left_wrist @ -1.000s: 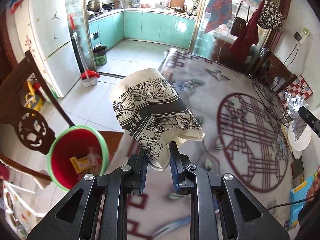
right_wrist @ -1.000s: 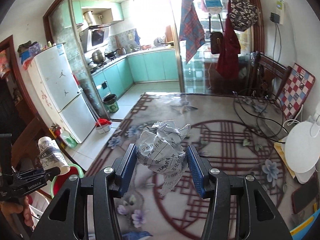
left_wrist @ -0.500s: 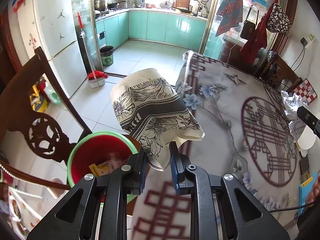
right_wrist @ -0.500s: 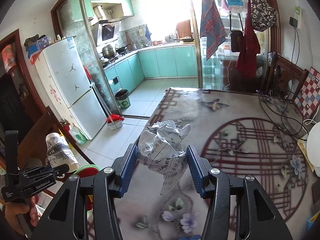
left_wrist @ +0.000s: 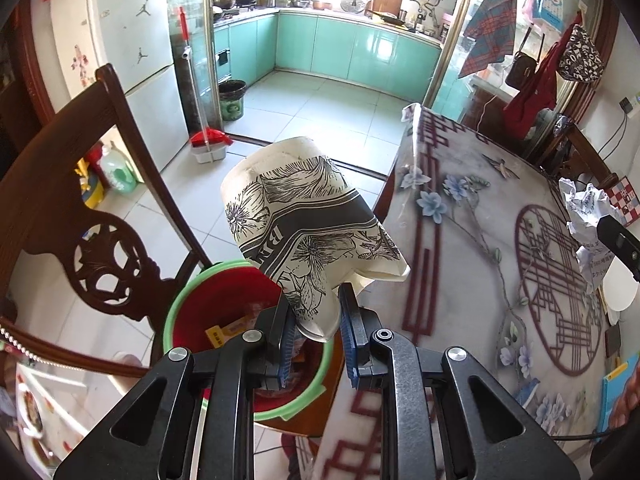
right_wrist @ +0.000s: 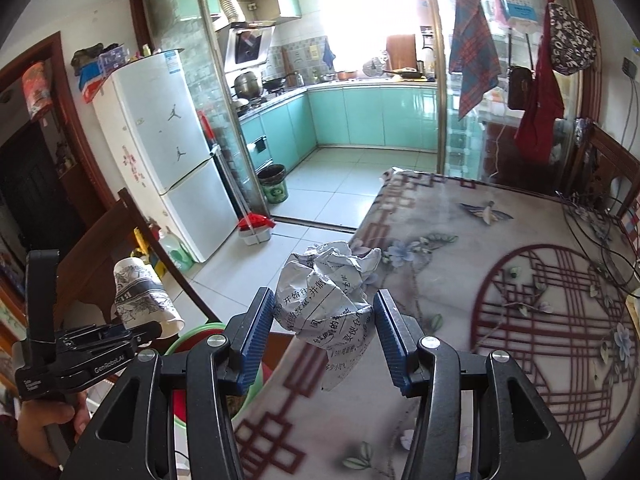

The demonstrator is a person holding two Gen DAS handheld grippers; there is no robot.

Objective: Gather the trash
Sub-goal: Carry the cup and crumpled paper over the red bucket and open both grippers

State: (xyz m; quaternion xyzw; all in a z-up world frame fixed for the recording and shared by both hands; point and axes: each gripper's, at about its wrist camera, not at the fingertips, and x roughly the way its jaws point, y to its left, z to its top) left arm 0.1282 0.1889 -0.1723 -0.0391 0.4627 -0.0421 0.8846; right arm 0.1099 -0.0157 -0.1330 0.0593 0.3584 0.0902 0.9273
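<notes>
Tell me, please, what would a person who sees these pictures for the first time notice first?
First comes the crushed paper cup with black flower drawings, pinched by its base in the left gripper above the red bin with a green rim, beside the table's edge. Next is the crumpled newspaper ball, squeezed in the right gripper over the flower-patterned tablecloth. Behind both lies a bright kitchen with turquoise cabinets.
</notes>
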